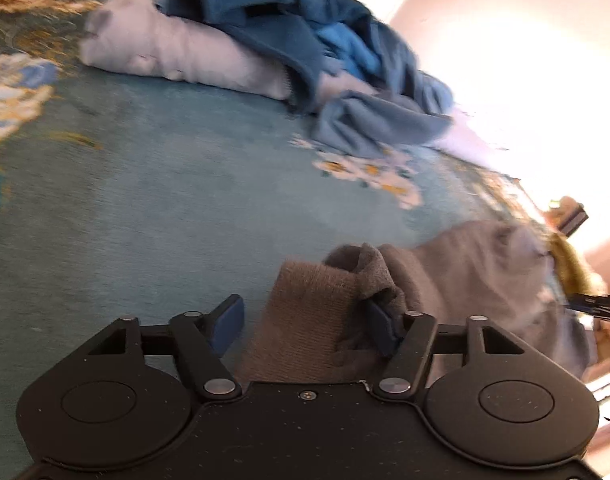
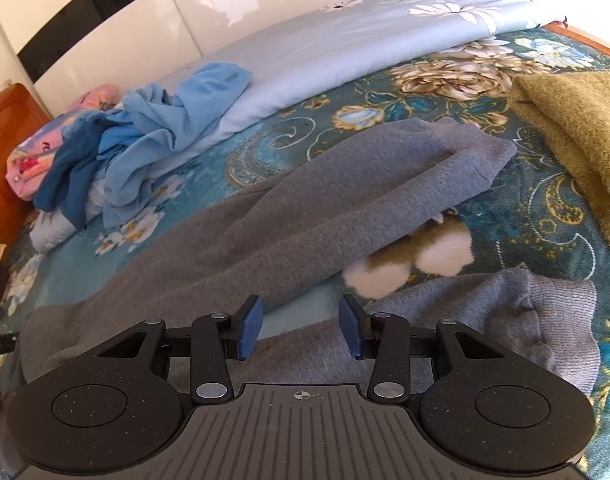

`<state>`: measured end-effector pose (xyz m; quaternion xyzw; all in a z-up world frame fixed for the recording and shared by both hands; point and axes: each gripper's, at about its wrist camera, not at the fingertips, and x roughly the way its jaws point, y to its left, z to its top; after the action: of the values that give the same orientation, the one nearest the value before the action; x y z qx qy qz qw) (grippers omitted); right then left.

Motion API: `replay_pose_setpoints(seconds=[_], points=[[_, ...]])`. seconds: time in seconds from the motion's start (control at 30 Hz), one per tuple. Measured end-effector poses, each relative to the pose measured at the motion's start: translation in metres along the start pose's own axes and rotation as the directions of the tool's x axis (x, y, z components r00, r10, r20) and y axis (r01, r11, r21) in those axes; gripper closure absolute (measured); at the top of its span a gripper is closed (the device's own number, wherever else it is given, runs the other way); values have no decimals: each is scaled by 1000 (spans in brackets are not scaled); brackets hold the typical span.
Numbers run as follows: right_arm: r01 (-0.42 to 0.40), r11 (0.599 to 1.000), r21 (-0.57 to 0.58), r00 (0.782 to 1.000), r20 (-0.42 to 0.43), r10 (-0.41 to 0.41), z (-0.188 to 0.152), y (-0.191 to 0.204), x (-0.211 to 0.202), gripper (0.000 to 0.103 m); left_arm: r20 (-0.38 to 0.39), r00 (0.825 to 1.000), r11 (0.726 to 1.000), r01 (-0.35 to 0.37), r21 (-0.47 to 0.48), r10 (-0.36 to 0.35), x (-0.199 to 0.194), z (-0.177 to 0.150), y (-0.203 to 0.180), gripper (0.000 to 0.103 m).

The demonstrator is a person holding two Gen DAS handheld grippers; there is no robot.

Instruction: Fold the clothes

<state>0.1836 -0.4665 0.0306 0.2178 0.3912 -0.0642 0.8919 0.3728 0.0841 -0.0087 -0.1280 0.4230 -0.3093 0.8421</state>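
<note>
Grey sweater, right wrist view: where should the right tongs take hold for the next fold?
Grip the cuff end of the grey sweater's folded sleeve, coming from the right. It lies flat and free on the bed cover, clear of the olive towel. The right tongs are open.

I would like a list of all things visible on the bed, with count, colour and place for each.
grey sweater: one, grey, spread across the middle of the bed
blue clothes: a pile, blue shades, far left
olive garment: one, olive, right
quilt: one, pale blue with flowers, far side
bedspread: one, teal floral, under everything
left gripper: one, black, open, grey cloth between its fingers
right gripper: one, black, open above the sweater
</note>
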Motion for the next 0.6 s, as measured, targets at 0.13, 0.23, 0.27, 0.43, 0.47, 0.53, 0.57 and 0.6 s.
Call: replay_pose_setpoints(seconds=[0.13, 0.23, 0.27, 0.43, 0.47, 0.53, 0.57, 0.6], points=[[-3, 1000, -8, 1000, -10, 3, 1, 4, 6, 64, 25, 999, 998, 19, 54, -20, -3, -5, -12, 63], [-4, 1000, -13, 1000, -15, 4, 0, 7, 7, 64, 57, 997, 992, 39, 117, -46, -14, -8, -26, 64], [-5, 1000, -14, 1000, -16, 4, 0, 7, 8, 64, 67, 996, 990, 52, 133, -61, -19, -9, -31, 64], [0, 1000, -11, 1000, -22, 0, -1, 8, 9, 64, 84, 995, 970, 37, 239, -59, -35, -11, -60, 64], [1, 1000, -10, 1000, -22, -1, -1, 8, 9, 64, 89, 995, 964, 13, 265, -38, -37, -12, -67, 64], [-2, 1000, -9, 1000, -21, 2, -1, 8, 9, 64, 113, 994, 957, -33, 288, 0, -39, -14, -77, 63], [-5, 1000, -9, 1000, -20, 5, -1, 8, 9, 64, 129, 991, 956, -55, 288, 18, -39, -16, -80, 63], [-6, 1000, -9, 1000, -20, 6, -2, 8, 9, 64, 146, 989, 955, -77, 287, 36, -39, -17, -84, 63]])
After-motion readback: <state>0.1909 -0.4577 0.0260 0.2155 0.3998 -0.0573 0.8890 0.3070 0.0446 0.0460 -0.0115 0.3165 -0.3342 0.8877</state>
